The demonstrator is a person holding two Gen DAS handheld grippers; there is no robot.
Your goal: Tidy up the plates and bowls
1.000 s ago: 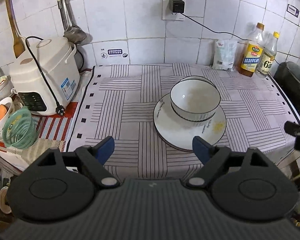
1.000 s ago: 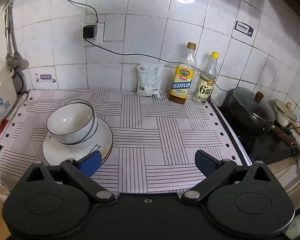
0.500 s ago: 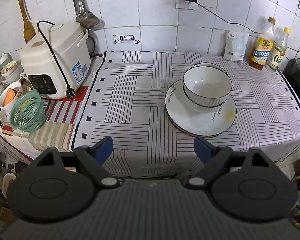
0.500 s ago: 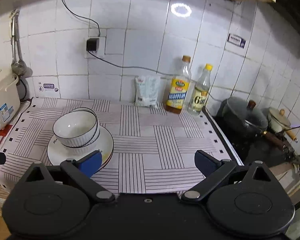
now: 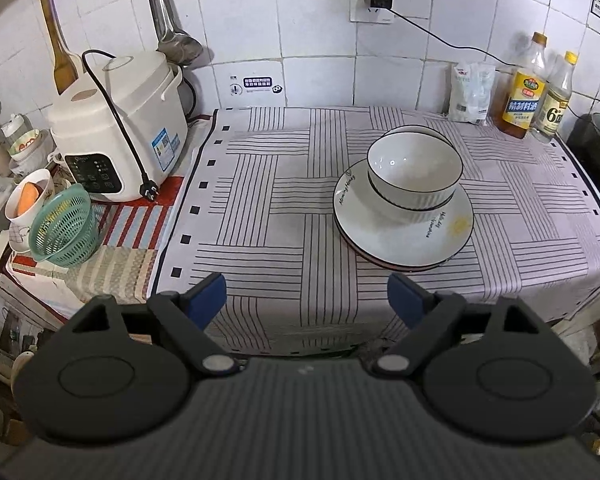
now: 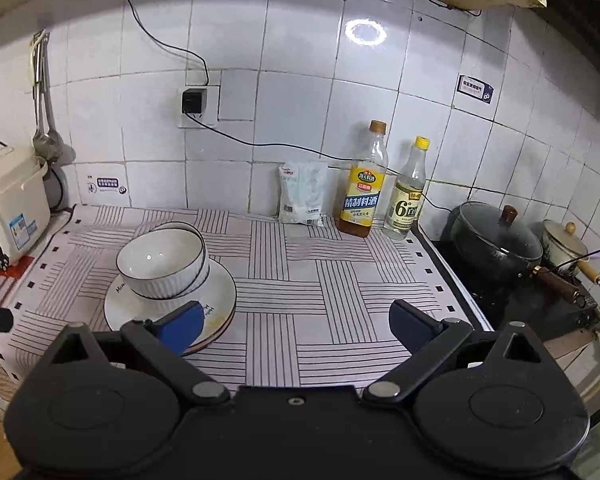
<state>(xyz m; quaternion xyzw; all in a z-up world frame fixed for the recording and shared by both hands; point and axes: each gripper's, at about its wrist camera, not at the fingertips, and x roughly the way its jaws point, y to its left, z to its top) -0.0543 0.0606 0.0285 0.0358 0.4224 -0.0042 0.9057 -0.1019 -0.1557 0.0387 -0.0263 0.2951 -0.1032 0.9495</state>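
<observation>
- The striped tablecloth (image 5: 260,200) covers the counter and carries the stack of dishes at its middle-right.
- The white rice cooker (image 5: 116,128) stands closed at the cloth's left edge, its unplugged cord draped over the lid.
- A dark lidded pot (image 6: 496,240) sits on the stove at the right; its contents are hidden.
- The stacked plates (image 5: 404,240) lie flat on the cloth, a white one on top of a darker-rimmed one.
- Two nested white bowls (image 5: 414,172) sit on the top plate, toward its far side; the upper bowl is empty.
- The green mesh basket (image 5: 66,226) lies tipped on its side just beside the cooker.
- A small cup (image 5: 28,200) behind the basket holds something orange.
- The left gripper (image 5: 306,296) hangs off the near table edge, fingers spread wide, holding nothing.
- The right gripper (image 6: 296,320) is likewise spread apart and empty, its left finger (image 6: 182,326) overlapping the plates in view.
</observation>
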